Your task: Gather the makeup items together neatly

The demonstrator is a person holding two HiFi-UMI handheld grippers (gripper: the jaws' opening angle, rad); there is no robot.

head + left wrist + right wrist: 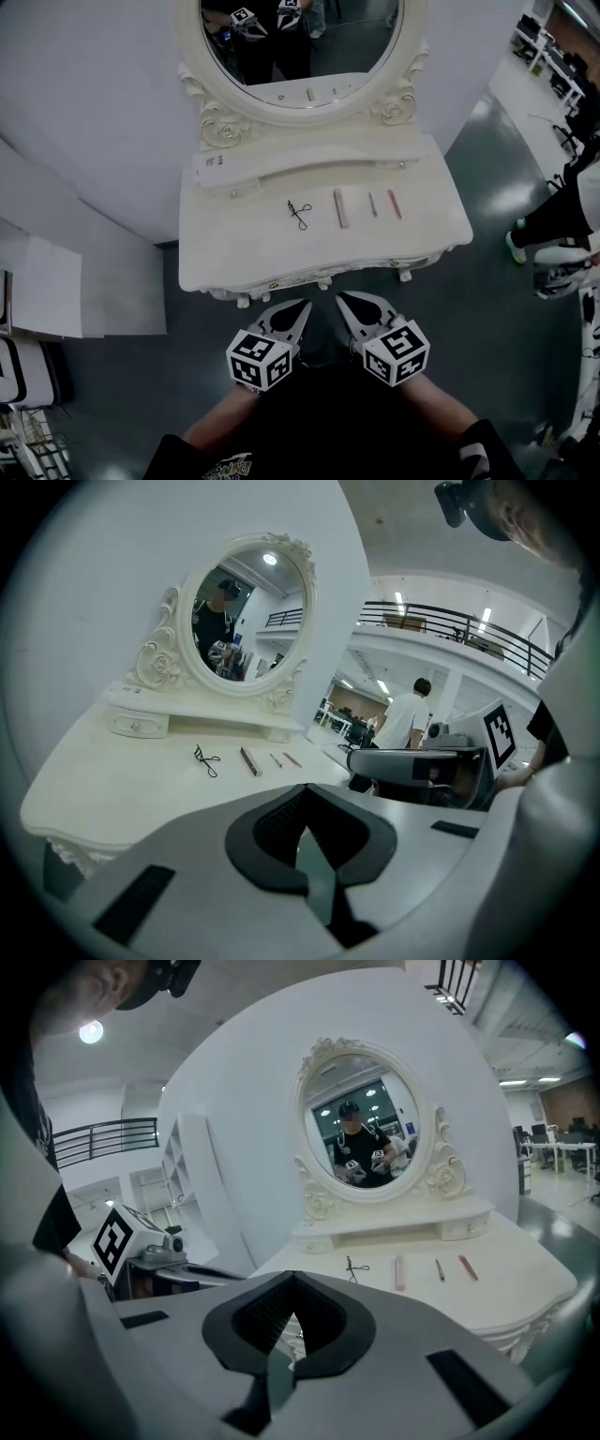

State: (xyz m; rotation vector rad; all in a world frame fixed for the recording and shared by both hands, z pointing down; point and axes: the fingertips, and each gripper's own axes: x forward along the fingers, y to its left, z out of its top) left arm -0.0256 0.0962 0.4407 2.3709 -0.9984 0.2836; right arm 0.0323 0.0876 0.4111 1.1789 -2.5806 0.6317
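Where laid in a row on the ornate white vanity table (234,246), long axes toward its oval mirror (366,47): black eyelash curler (299,215), pale pink stick (341,207), thin grey pencil (372,204), short red stick (395,203). Before it, left gripper (305,306), right gripper (341,298), both pinched shut, empty.

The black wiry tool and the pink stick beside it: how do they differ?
The black wiry tool is dark, thin and looped; the pink stick is pale, straight and solid. The tool looks shorter than the stick. The tool ends the row at the left; the stick comes second. Both lie flat on the white dresser top.
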